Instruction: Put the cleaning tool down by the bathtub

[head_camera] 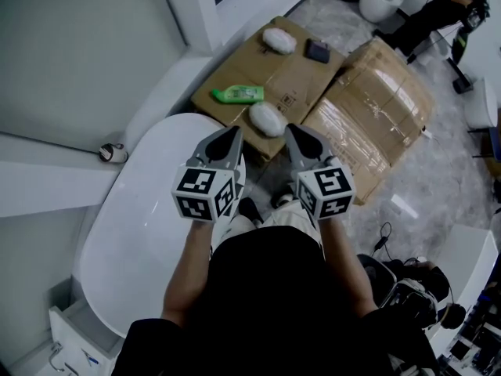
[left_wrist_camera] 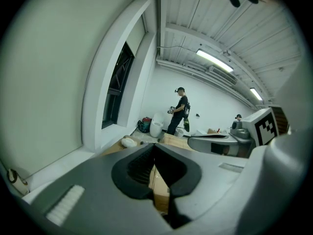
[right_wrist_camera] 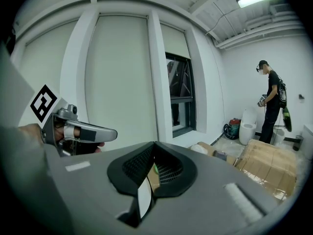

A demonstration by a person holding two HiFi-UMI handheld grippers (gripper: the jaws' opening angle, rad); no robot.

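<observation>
Marbled grey floor [head_camera: 442, 159] runs past a smooth white oval bathtub [head_camera: 149, 233] on our left, and flattened brown cardboard [head_camera: 291, 75] is spread at the tub's far end. Near us we hold the left gripper [head_camera: 234, 131] and the right gripper [head_camera: 292, 129] side by side, each clenched tip to tip on nothing. On the cardboard lie a green plastic bottle [head_camera: 237, 94] on its side, a fuzzy white oval cleaning pad [head_camera: 267, 119] just beside the tub's far rim, and a second pad [head_camera: 279, 40] farther off.

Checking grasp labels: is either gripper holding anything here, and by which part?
Nothing is held. The left gripper and the right gripper each have jaws closed tip to tip, with nothing between them.
</observation>
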